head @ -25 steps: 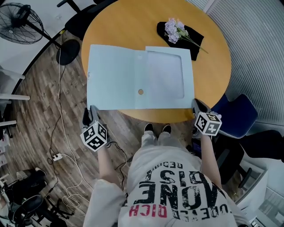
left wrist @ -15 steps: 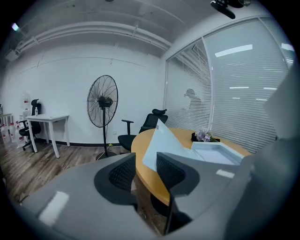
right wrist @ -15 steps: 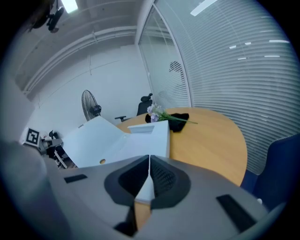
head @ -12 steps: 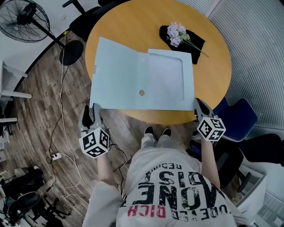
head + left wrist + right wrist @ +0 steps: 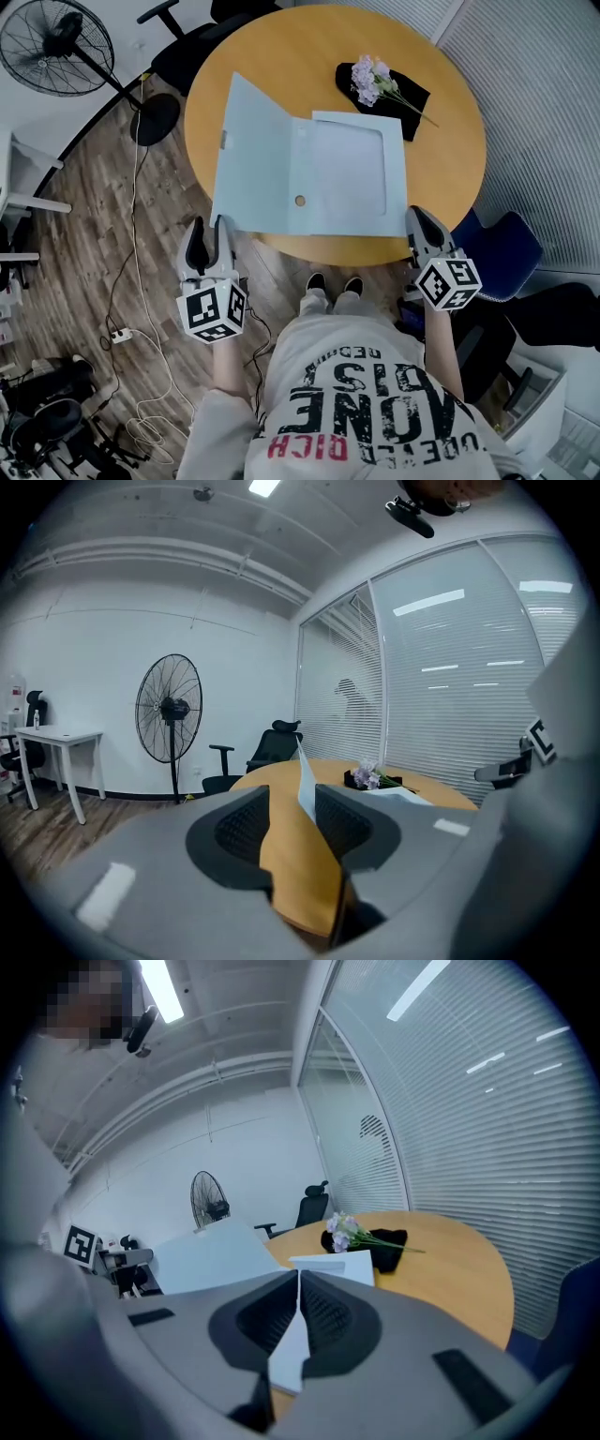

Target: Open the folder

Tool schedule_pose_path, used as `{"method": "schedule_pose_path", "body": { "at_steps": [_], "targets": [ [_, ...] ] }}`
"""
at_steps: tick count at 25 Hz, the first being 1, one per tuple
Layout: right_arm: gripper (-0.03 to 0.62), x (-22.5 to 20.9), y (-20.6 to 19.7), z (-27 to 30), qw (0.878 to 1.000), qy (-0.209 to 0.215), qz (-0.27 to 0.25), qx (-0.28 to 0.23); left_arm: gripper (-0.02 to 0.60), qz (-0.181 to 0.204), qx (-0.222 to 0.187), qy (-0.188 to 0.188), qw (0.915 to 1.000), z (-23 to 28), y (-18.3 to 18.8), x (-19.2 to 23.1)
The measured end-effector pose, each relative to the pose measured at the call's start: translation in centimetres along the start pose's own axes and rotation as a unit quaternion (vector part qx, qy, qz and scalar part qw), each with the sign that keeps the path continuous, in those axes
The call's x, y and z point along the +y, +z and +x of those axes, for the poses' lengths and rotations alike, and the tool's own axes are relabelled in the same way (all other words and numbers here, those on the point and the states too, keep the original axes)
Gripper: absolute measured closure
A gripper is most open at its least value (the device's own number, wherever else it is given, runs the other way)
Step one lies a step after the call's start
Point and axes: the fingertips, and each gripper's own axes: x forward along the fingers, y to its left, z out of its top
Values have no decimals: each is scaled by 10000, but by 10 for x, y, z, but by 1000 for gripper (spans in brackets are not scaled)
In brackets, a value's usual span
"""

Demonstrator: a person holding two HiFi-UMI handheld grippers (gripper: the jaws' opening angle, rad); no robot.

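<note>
**Folder part-open on the round table, left jaws let go**

Head view: a pale blue card folder [image 5: 347, 173] lies on the round orange-brown wooden table [image 5: 281, 56]. Its right half is flat and its left cover [image 5: 253, 150] is tilted up off the tabletop. The left gripper [image 5: 208, 232] sits just beside the cover's near corner. The right gripper [image 5: 418, 220] is at the folder's near right corner. Beyond the folder, a sprig of lilac artificial flowers [image 5: 370, 73] rests on a crumpled black cloth [image 5: 412, 94]. A black pedestal fan [image 5: 56, 47] stands on the wood-plank floor [image 5: 84, 244].

Left gripper view: the jaws stand released and have just been opening. The cover's thin edge rises in the gap between them with neither pad pressing on it. Bare tabletop shows below it.

Right gripper view: the jaws are clenched, the tips meeting along a thin slit. Behind the tips, the folder's near corner shows through the gap. Whether the tips touch the folder I cannot tell. The raised cover stands to the left, with the flowers and cloth beyond.
</note>
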Motion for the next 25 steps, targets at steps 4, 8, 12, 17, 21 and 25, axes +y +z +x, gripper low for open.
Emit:
{"method": "schedule_pose_path", "body": {
  "at_steps": [4,8,12,17,21,25],
  "targets": [
    [580,9,7,-5,9999,119,17,-105,442,-41,-119,-218,9997,1,12,-20],
    [580,15,10,-11,9997,161,66,-155,442,-52,-244,-504,9984,1,25,-42],
    [580,20,21,-15,9992,185,124,-324,442,-17,-384,-777,9962,1,37,-64],
    [580,25,30,-17,9987,197,153,-437,442,-53,-591,-1100,9922,2,56,-87],
    [580,28,38,-22,9983,166,153,-531,442,-59,-730,-1257,9894,2,69,-100],
    [582,34,48,-27,9976,162,158,-656,445,-95,-741,-1400,9873,3,76,-109]
  ]
}}
